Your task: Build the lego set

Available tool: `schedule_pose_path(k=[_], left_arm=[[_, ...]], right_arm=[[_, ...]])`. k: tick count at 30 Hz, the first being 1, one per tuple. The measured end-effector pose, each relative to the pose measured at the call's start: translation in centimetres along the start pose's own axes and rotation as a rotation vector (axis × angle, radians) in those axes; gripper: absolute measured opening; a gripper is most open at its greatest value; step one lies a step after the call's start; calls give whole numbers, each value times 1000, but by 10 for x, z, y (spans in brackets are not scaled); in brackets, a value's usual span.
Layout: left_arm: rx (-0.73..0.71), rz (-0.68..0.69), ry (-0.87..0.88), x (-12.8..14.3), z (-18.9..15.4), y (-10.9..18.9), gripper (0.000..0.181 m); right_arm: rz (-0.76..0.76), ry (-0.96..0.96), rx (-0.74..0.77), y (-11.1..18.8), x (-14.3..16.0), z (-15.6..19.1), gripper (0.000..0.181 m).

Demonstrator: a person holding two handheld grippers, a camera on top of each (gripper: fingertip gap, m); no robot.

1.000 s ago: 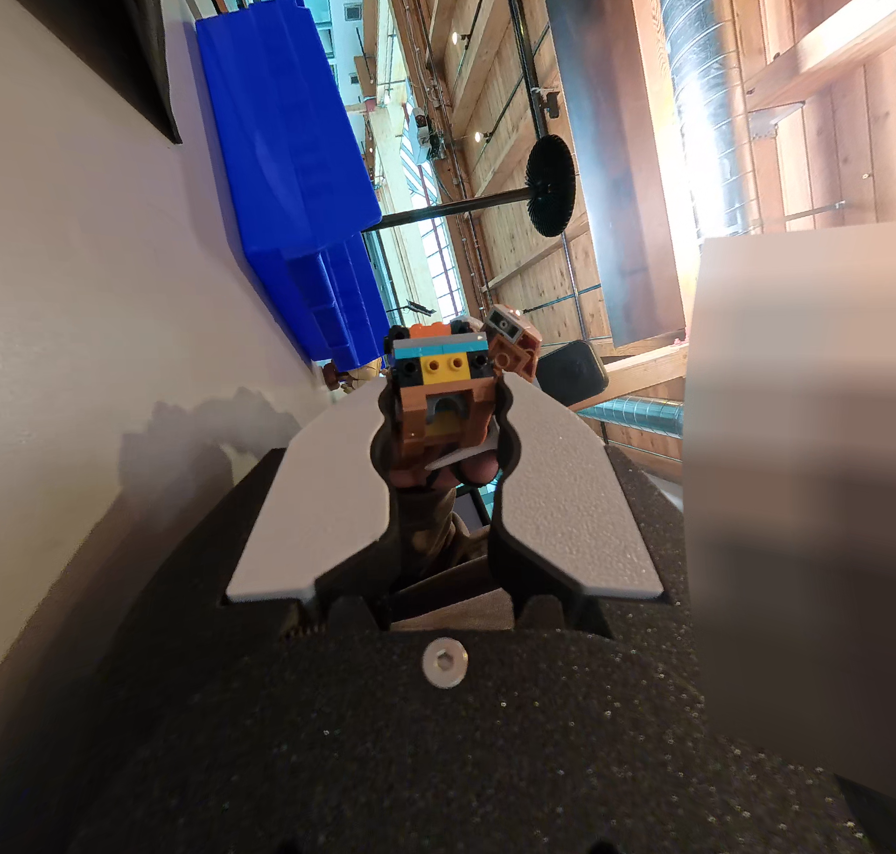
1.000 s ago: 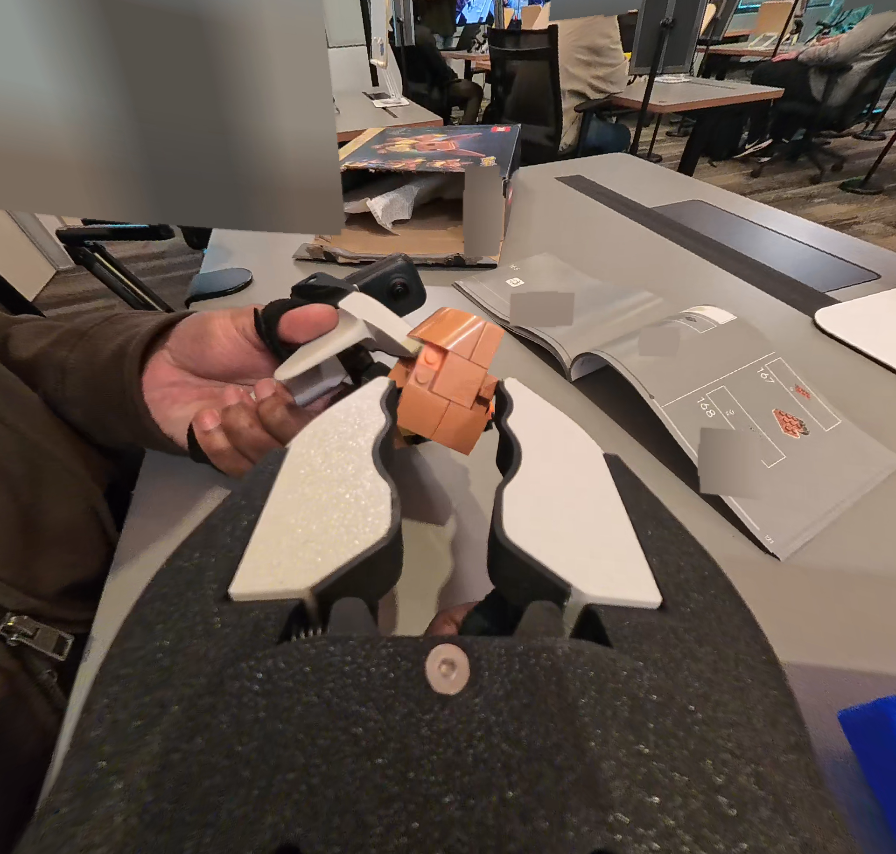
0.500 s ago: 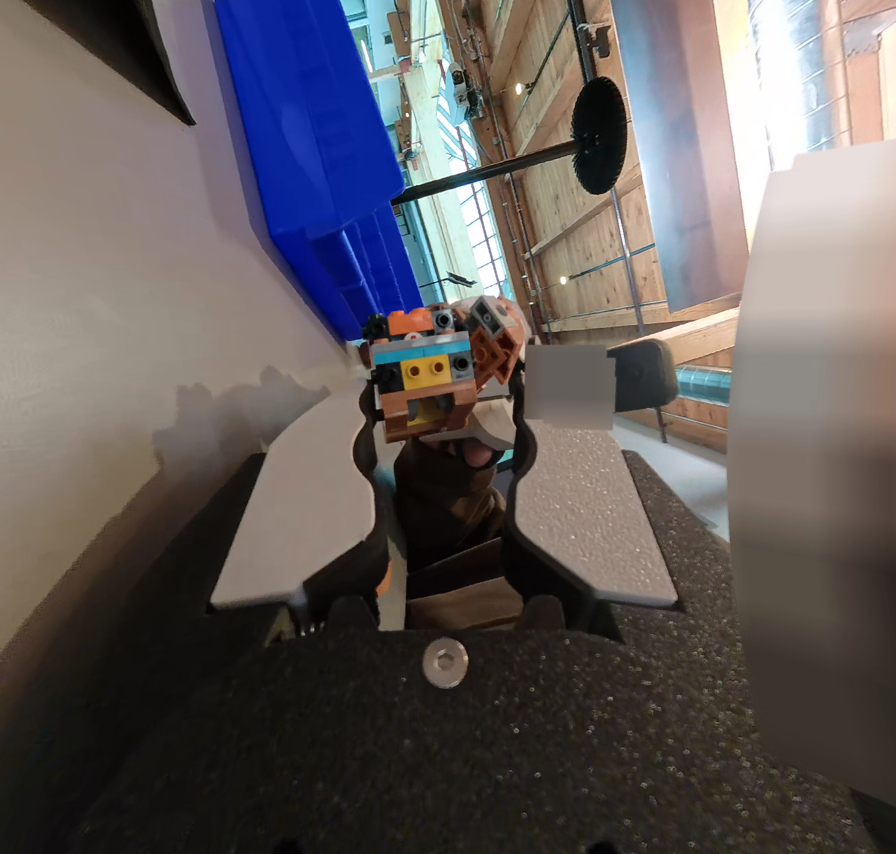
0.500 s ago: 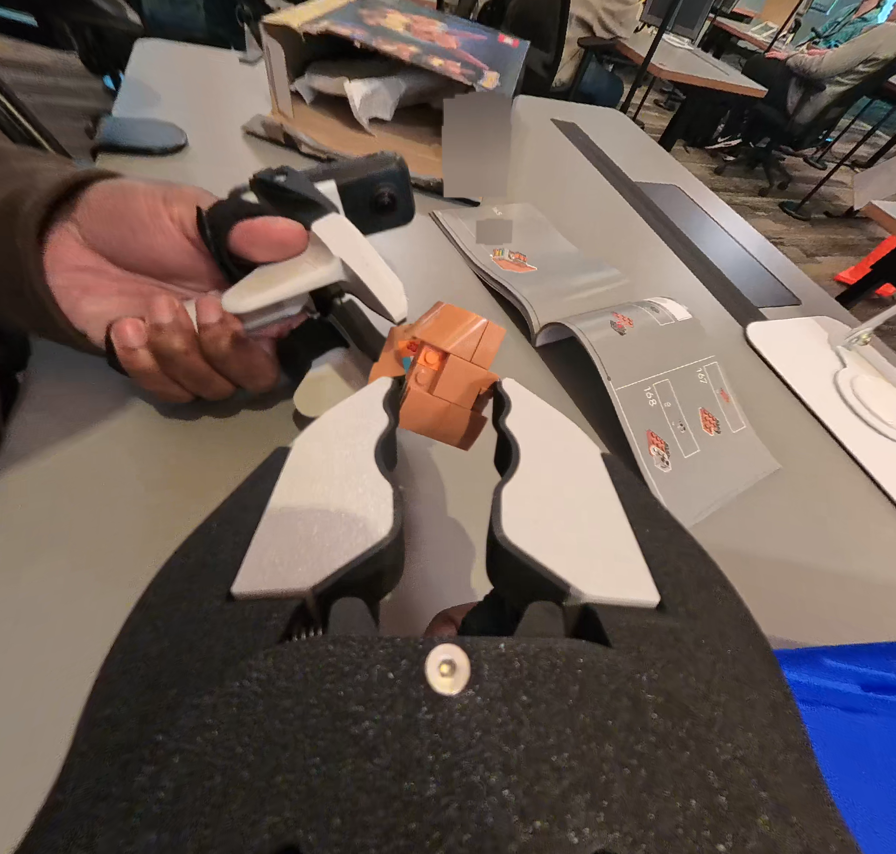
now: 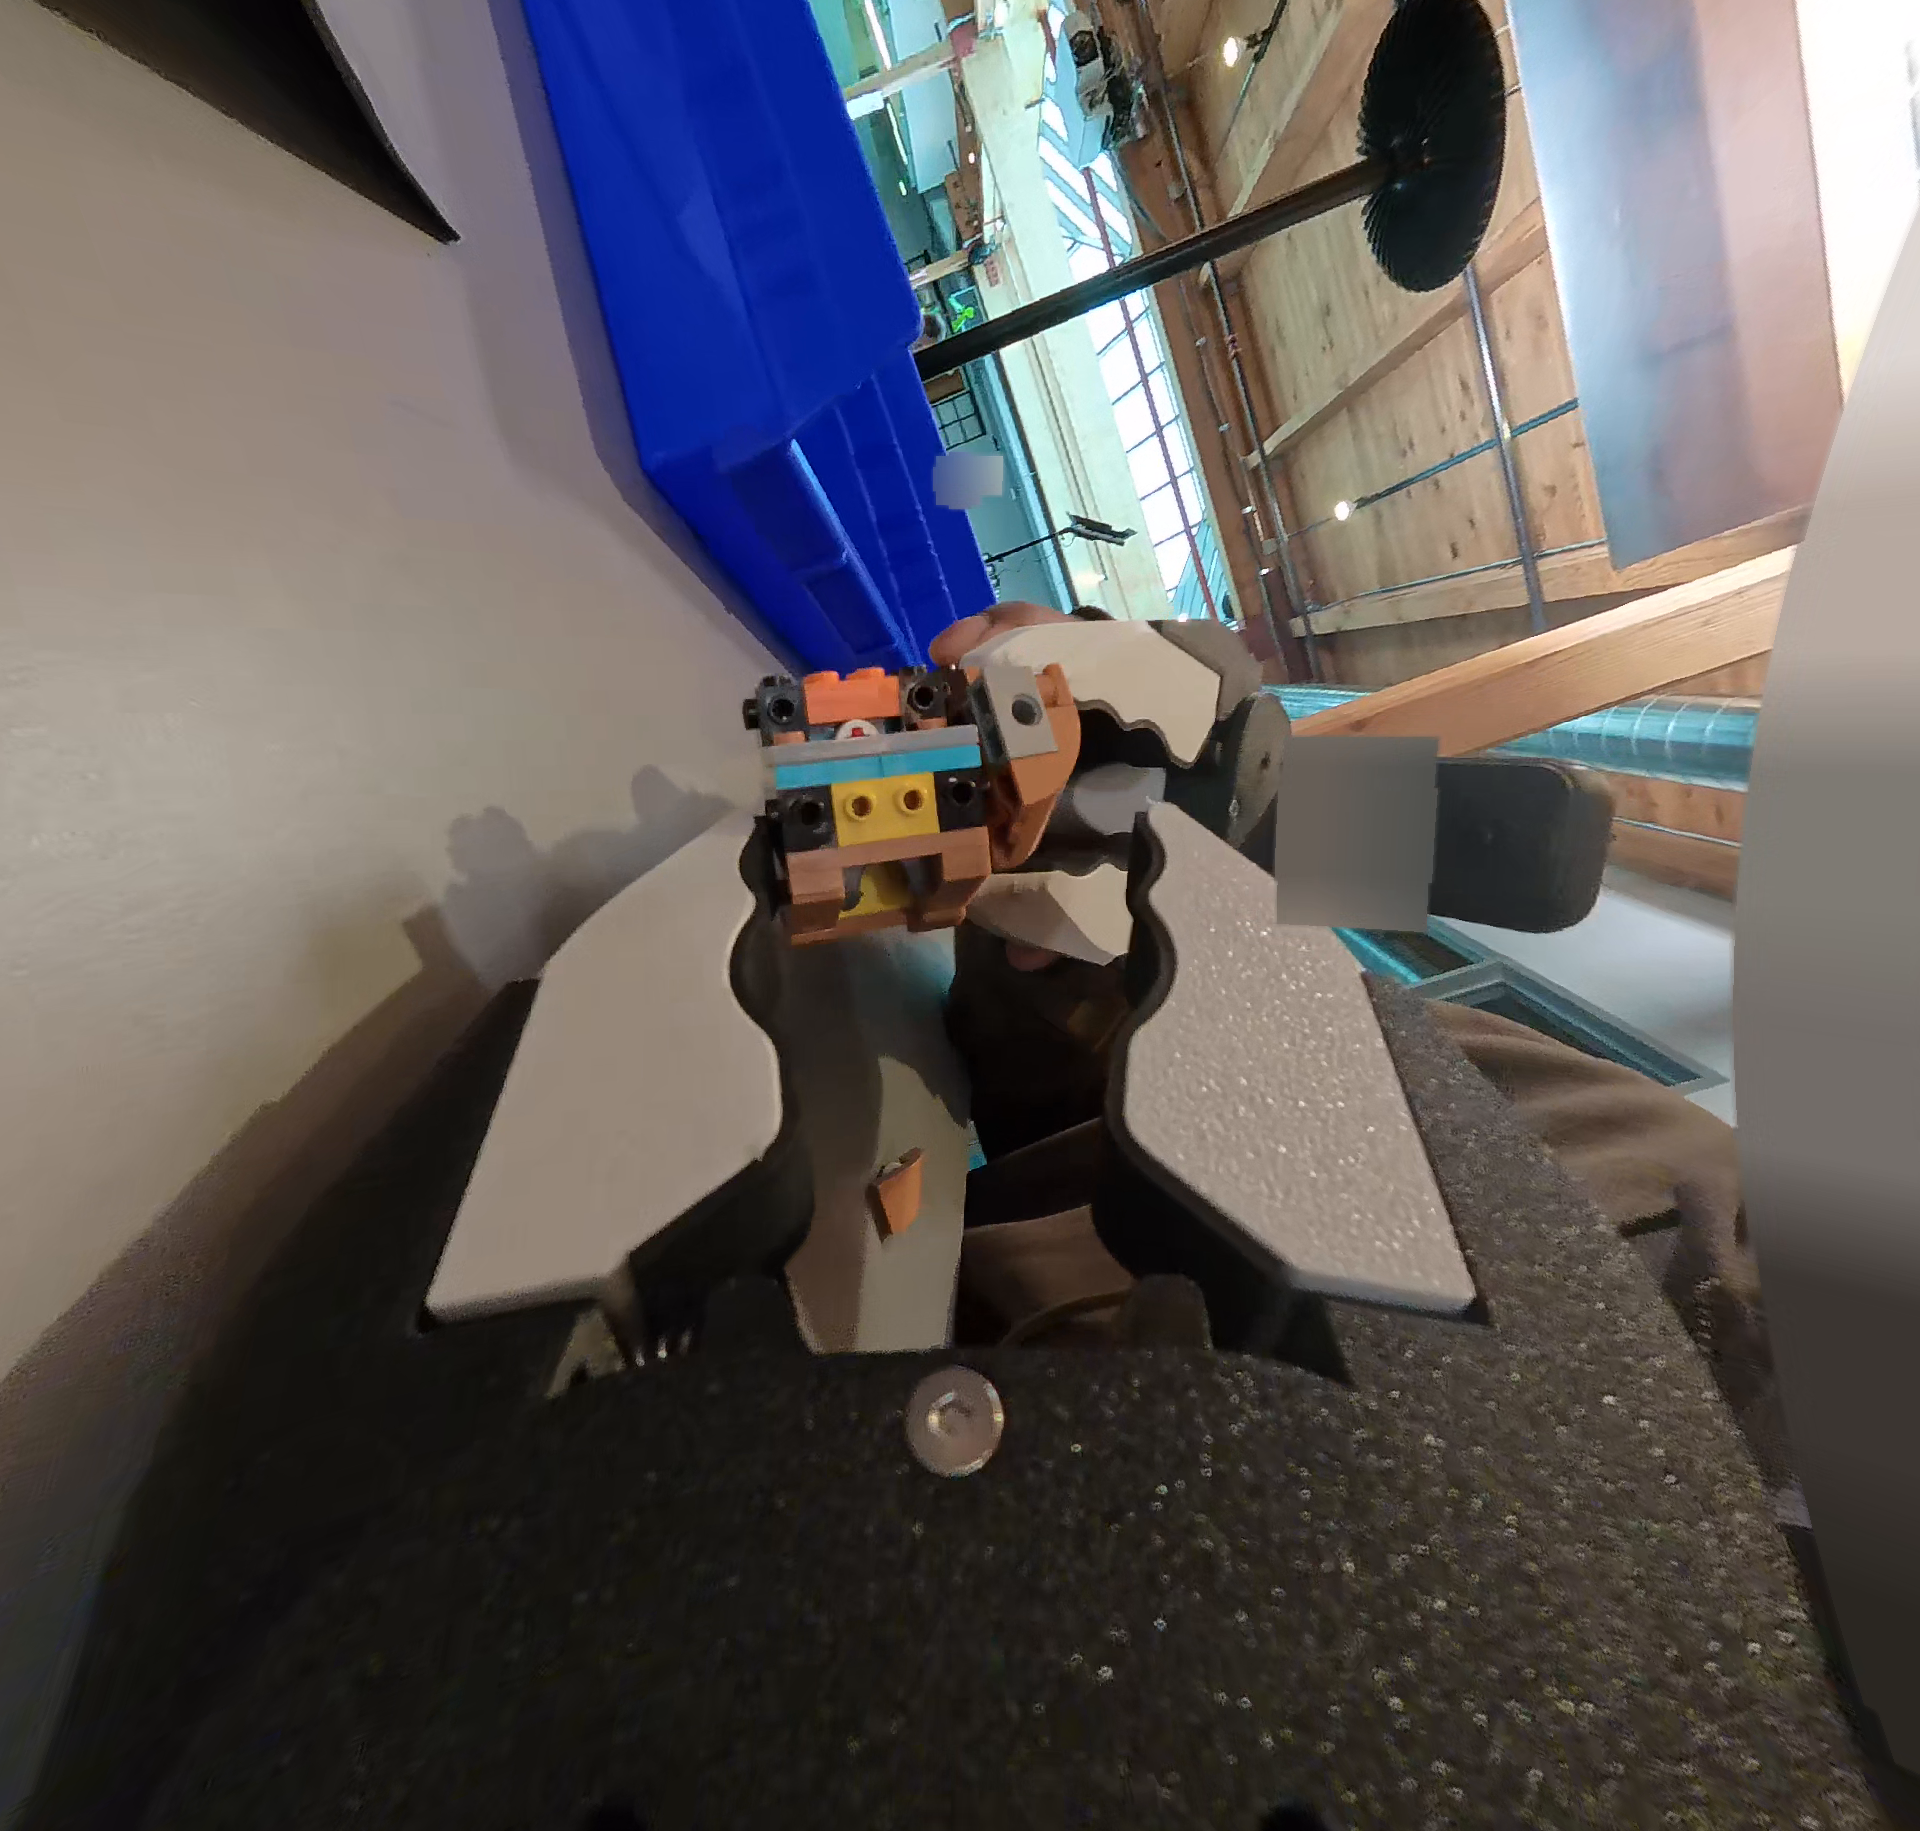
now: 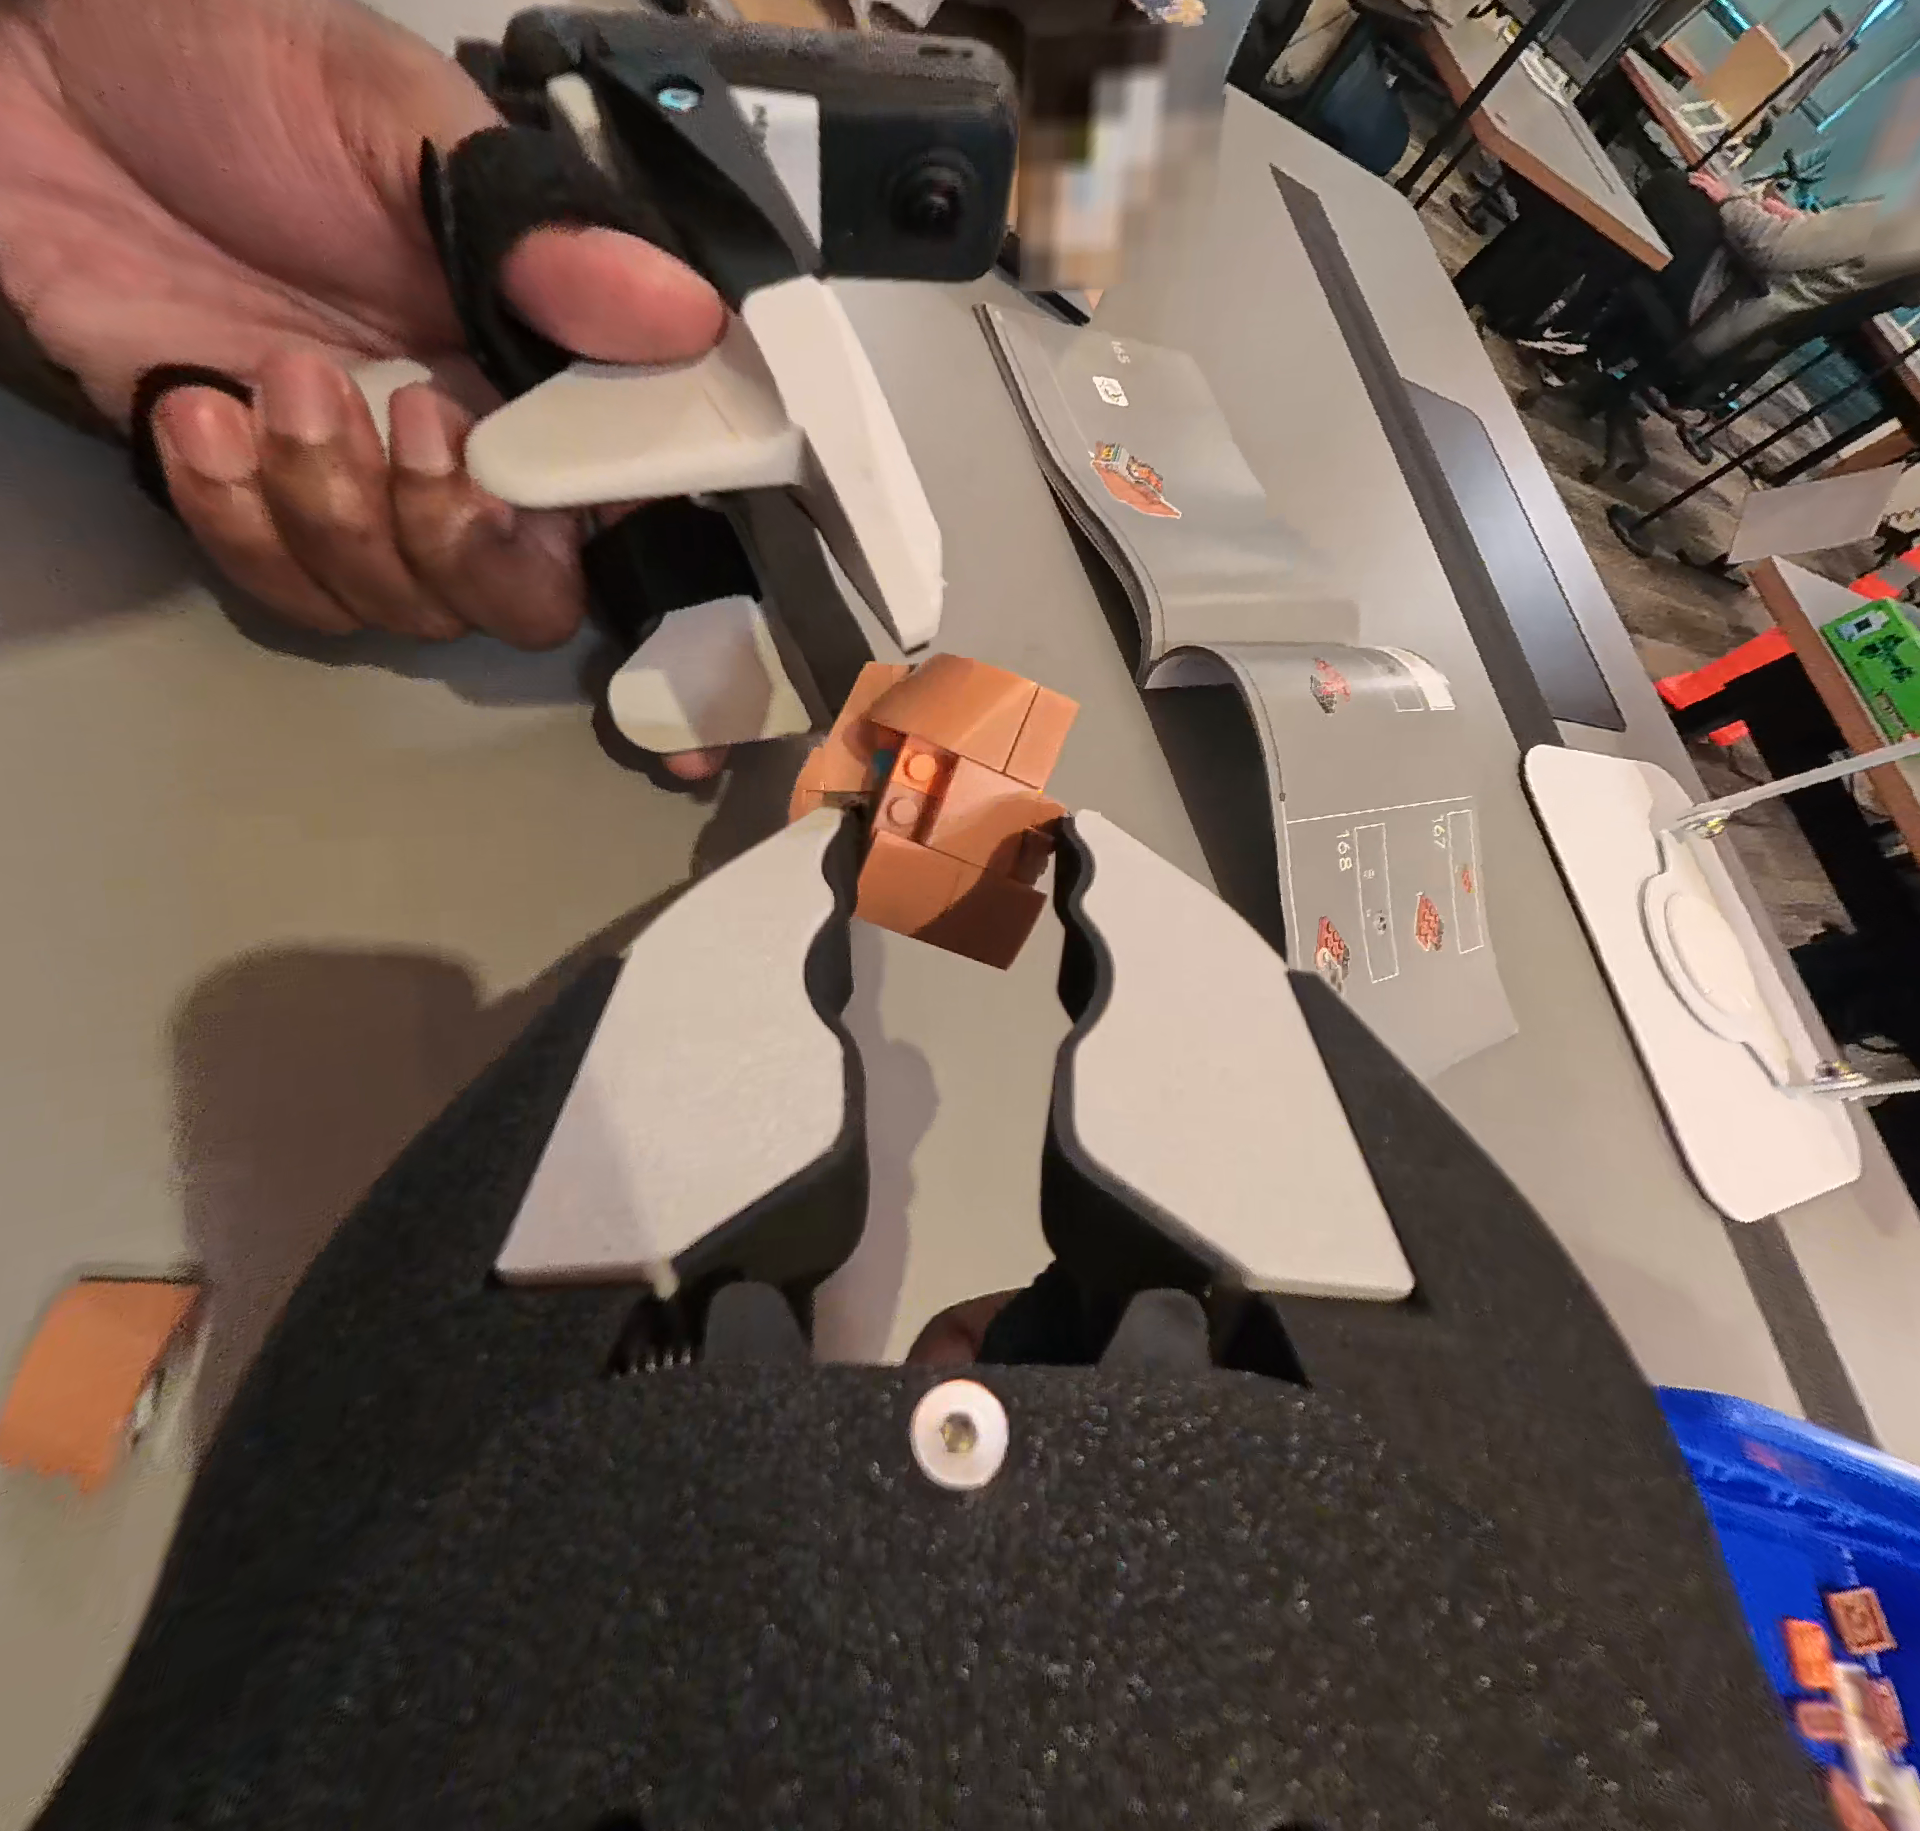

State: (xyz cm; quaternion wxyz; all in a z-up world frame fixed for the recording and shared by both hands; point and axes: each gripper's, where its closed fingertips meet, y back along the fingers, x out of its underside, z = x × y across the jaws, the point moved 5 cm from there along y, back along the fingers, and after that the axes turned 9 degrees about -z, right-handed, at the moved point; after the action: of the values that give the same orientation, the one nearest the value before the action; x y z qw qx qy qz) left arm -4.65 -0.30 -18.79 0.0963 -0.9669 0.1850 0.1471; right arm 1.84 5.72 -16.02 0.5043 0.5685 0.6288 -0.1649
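Observation:
The small lego model (image 6: 956, 825), brown and orange bricks with a teal strip and yellow bricks on the face seen in the left wrist view (image 5: 873, 805), is held above the grey table (image 6: 312, 846). My right gripper (image 6: 951, 825) is shut on it. My left gripper (image 5: 945, 836) is open, and the model sits just past its fingertips, close to the left one. In the right wrist view the left gripper (image 6: 862, 680) shows in a person's hand, jaws apart, next to the model. The right gripper's fingers (image 5: 1101, 680) show behind the model in the left wrist view.
An open instruction booklet (image 6: 1299, 742) lies to the right of the model. A white pad (image 6: 1683, 950) lies farther right. A blue bin (image 6: 1818, 1573) holds loose pieces; it also shows in the left wrist view (image 5: 727, 223). A loose brown piece (image 5: 894, 1194) lies on the table. The grippers are tip to tip, or close to it.
My left gripper's jaws have spread and let go of the model. The right gripper keeps its hold and both have come lower, closer to the table.

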Motion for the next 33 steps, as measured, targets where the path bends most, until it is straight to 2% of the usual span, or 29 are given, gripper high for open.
schedule_pose_path(k=[10, 22, 25, 30, 33], left_arm=[[-76, 45, -97, 2, 3, -1, 63], [-139, 84, -170, 6, 5, -4, 62], [-126, 81, -159, 6, 4, -4, 63], [-53, 2, -55, 1, 2, -3, 66], [-49, -8, -60, 1, 1, -2, 65]], right_arm=[[80, 278, -21, -1, 6, 5, 36], [135, 506, 35, -2, 9, 8, 35], [138, 563, 33, -1, 8, 9, 35], [135, 615, 22, -1, 3, 6, 35], [144, 645, -3, -2, 0, 4, 35]])
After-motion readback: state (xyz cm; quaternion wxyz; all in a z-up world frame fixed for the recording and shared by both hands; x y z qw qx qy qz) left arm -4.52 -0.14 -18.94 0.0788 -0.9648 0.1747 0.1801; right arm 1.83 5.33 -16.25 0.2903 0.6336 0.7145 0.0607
